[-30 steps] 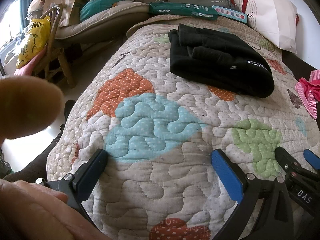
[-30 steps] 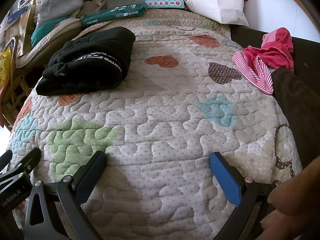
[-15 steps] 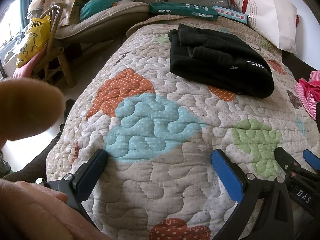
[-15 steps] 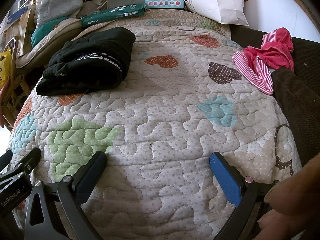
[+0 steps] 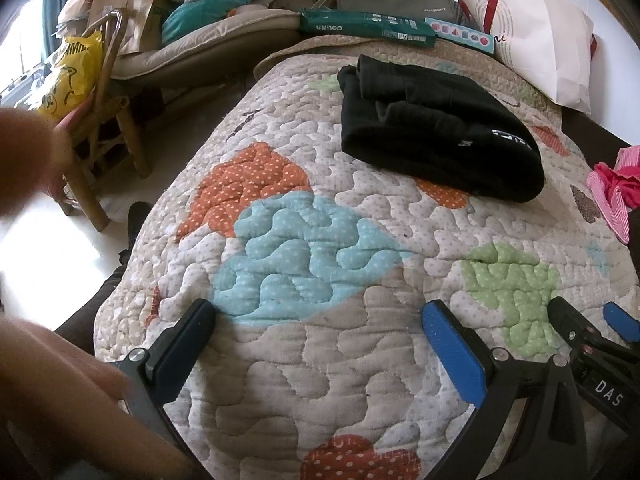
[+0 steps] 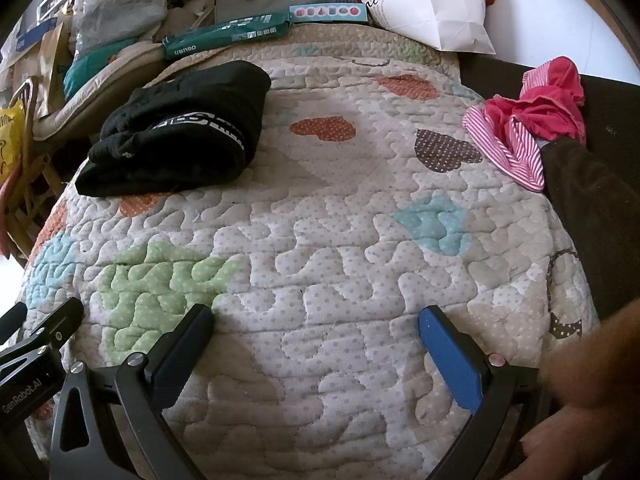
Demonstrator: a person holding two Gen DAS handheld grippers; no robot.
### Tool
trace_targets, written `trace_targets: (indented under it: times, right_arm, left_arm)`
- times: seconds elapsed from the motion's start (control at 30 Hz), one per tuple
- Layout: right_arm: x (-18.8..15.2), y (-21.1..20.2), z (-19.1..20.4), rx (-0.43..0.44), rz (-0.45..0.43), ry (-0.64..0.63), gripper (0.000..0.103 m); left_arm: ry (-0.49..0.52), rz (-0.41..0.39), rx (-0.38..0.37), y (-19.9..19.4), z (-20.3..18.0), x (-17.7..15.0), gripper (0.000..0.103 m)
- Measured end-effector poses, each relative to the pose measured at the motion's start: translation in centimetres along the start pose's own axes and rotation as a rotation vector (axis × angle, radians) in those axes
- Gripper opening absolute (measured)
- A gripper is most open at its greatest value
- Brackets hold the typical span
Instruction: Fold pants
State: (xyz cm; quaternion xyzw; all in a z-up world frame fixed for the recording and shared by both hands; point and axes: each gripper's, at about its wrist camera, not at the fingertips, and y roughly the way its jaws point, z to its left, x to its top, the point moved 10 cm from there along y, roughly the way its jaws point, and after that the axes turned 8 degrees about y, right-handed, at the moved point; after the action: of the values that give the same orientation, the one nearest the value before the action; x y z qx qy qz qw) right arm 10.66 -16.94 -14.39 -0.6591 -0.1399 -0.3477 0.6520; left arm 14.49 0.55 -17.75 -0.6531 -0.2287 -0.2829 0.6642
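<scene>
The black pants [image 5: 436, 136] lie folded in a compact bundle on the far part of the quilted bed cover [image 5: 320, 380]; they also show in the right wrist view [image 6: 180, 132] at the upper left. My left gripper [image 5: 320, 320] is open and empty, low over the near edge of the quilt. My right gripper [image 6: 316, 318] is open and empty too, beside the left one, and its tips show in the left wrist view [image 5: 588, 320]. Both grippers are well short of the pants.
A pink striped garment [image 6: 528, 136] and a dark brown cloth [image 6: 592, 208] lie at the right edge. A white bag [image 6: 432, 0], green box [image 6: 228, 34] and grey case crowd the far end. A wooden chair [image 5: 104, 128] with a yellow bag stands left.
The blurred hand at the left of the left wrist view has shifted upward. Both grippers and the pants have stayed where they were.
</scene>
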Motion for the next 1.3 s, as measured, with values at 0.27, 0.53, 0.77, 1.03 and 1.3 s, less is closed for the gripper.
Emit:
trace_targets:
  times: [0.27,0.53,0.77,1.03,1.3]
  right_arm:
    - [0.02,0.01,-0.05,0.002,0.000,0.002,0.103]
    - [0.01,0.00,-0.03,0.002,0.000,0.002,0.103]
    - [0.02,-0.02,-0.12,0.002,0.000,0.002,0.103]
    - [0.00,0.00,-0.02,0.002,0.000,0.001,0.103]
    - [-0.01,-0.01,-0.01,0.002,0.000,0.001,0.103]
  left_arm:
    - [-0.002,0.000,0.001,-0.08,0.02,-0.01,0.103]
    - [-0.002,0.000,0.001,-0.10,-0.07,-0.01,0.103]
    - [-0.002,0.000,0.001,-0.05,-0.03,-0.01,0.103]
    - [-0.002,-0.001,0.000,-0.13,-0.05,-0.02,0.103]
    - [-0.003,-0.001,0.000,-0.10,-0.02,-0.03,0.103]
